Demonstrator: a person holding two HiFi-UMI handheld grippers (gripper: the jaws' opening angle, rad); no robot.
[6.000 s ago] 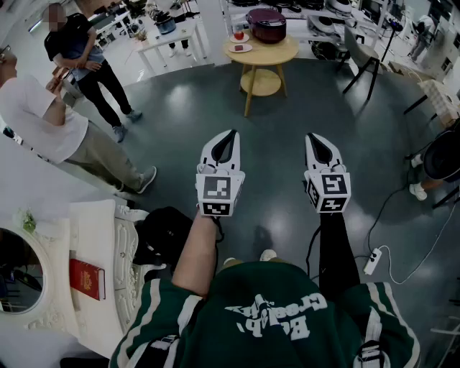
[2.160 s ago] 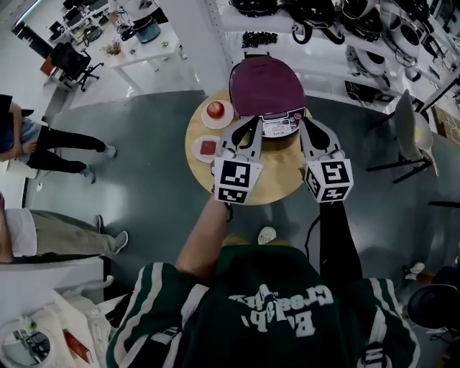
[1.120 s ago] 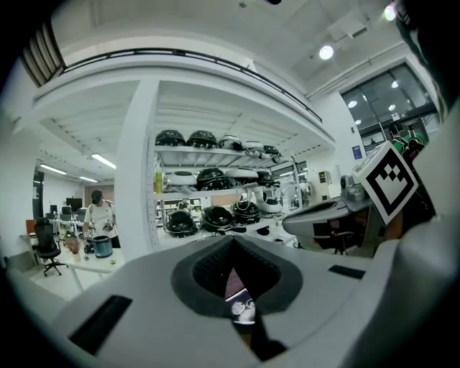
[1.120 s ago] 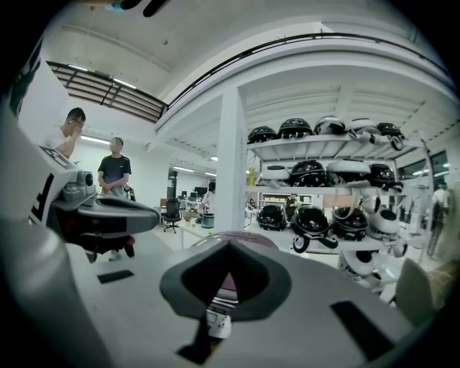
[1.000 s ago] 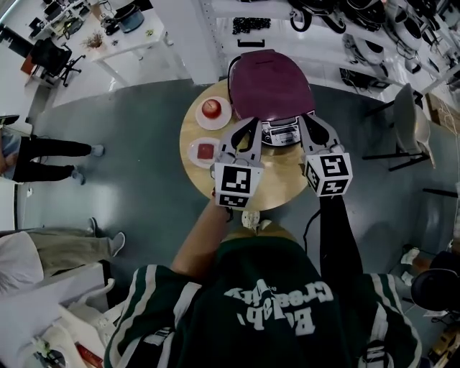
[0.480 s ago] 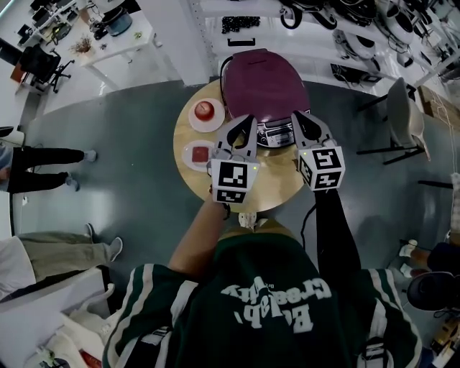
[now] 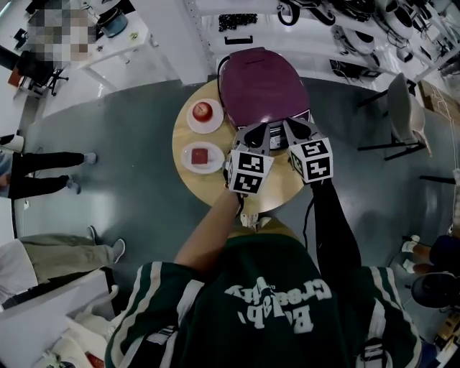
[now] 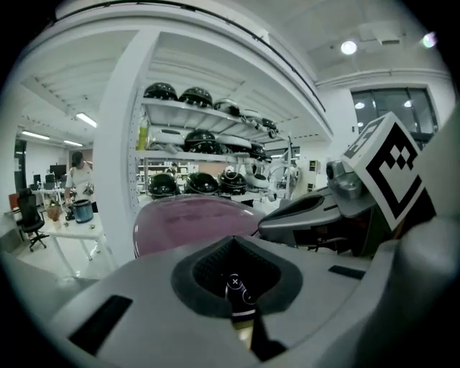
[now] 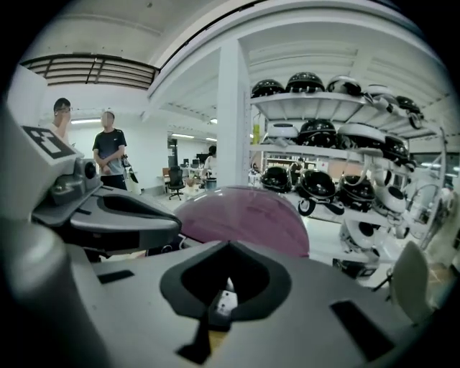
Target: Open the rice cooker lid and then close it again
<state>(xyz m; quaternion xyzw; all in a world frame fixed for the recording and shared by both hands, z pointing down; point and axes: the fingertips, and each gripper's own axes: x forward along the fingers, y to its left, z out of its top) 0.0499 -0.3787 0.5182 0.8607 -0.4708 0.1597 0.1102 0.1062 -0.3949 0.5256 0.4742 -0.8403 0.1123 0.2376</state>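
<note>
The rice cooker (image 7: 262, 83) stands at the back of a round wooden table (image 7: 287, 190), its purple lid (image 7: 260, 77) down. My left gripper (image 7: 260, 134) and right gripper (image 7: 291, 129) are both shut on nothing, tips side by side over the cooker's front control panel (image 7: 277, 129). In the left gripper view the lid (image 8: 190, 219) rises just beyond my shut left gripper (image 8: 233, 244), with the right gripper (image 8: 309, 212) beside it. In the right gripper view the lid (image 9: 244, 215) lies past my right gripper (image 9: 228, 248), and the left gripper (image 9: 108, 212) is alongside. Whether either tip touches the cooker is hidden.
Two small plates sit left of the cooker, one with an apple (image 7: 205, 111), one with a red piece of food (image 7: 203, 155). A chair (image 7: 402, 108) stands to the right. Shelves of appliances (image 7: 338, 21) run behind. A person's legs (image 7: 43, 162) show at far left.
Both grippers have drawn together over the cooker's front panel; the left one has swung right and its marker cube now sits close to the right gripper's.
</note>
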